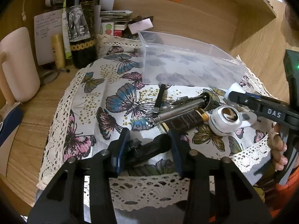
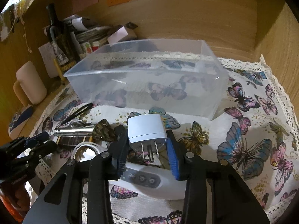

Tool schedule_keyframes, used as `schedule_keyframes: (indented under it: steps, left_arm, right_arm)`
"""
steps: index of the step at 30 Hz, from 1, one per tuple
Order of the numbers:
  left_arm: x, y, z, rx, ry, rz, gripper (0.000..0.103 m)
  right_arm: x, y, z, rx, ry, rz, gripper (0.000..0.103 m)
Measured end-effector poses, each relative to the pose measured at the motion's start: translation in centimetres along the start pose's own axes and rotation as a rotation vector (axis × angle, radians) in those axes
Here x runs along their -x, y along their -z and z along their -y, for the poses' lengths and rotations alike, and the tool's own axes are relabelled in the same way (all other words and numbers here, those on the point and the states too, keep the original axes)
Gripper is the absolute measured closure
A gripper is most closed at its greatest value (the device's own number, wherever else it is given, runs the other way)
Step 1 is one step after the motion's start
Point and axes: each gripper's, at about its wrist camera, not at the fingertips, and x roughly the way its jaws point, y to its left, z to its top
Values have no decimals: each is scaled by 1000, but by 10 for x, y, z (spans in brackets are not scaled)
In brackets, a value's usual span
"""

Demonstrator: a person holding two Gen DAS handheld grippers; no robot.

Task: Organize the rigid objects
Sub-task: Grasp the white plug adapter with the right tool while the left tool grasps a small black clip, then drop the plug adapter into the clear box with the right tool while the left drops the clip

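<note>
On a wooden desk lies a butterfly cloth (image 2: 243,130), and the clear plastic box (image 2: 145,85) on it looks empty, so I think the tidying has barely begun. The right gripper (image 2: 147,149) is squeezing a white plug (image 2: 144,128) between its fingers, held up just in front of the box, while the left gripper (image 1: 147,149) has its fingers around a small black thing (image 1: 147,150) (too dark to name) and I cannot tell if they pinch it. Still waiting on the cloth are a silver tube (image 1: 183,108), a brown tube (image 1: 185,121), a round white jar (image 1: 225,120) and a white gadget (image 2: 147,183).
</note>
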Motion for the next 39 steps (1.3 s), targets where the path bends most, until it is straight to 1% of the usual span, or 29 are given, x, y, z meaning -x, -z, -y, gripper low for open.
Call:
schedule_keyframes:
  steps: [3,6,11,15,19,25,28,32,35,39]
  left_arm:
    - [4,-6,1,-6,-7,21,61]
    - [12,-18,4,-15,-13,63,61]
    - [29,-48,9,-43,-1,146,61]
    - [37,-74,16,-67,10,199,61]
    - [37,-102,21,-70,8,229,61]
    - [28,-141,28,-76,12,255,61]
    - [20,-157,32,-78,23,251,61]
    - [1,-172,36,-81,42,212,61]
    - [-20,-179,39,-101,44,167,61]
    - [-54,-180,46,-122,61,79,61]
  right_arm:
    - [10,-2,1,4,14,37,68]
    - [20,-8,3,3,17,80,68]
    - [40,-23,10,-6,23,154,68]
    - [56,-38,15,-5,39,215,68]
    - [68,-56,19,6,61,270,68]
    - [76,-84,25,23,83,322,68]
    - [72,-97,29,32,86,330,68]
    - [55,-113,32,42,76,310,68]
    - [35,-121,34,50,70,269,68]
    - [6,-124,35,67,79,202,68]
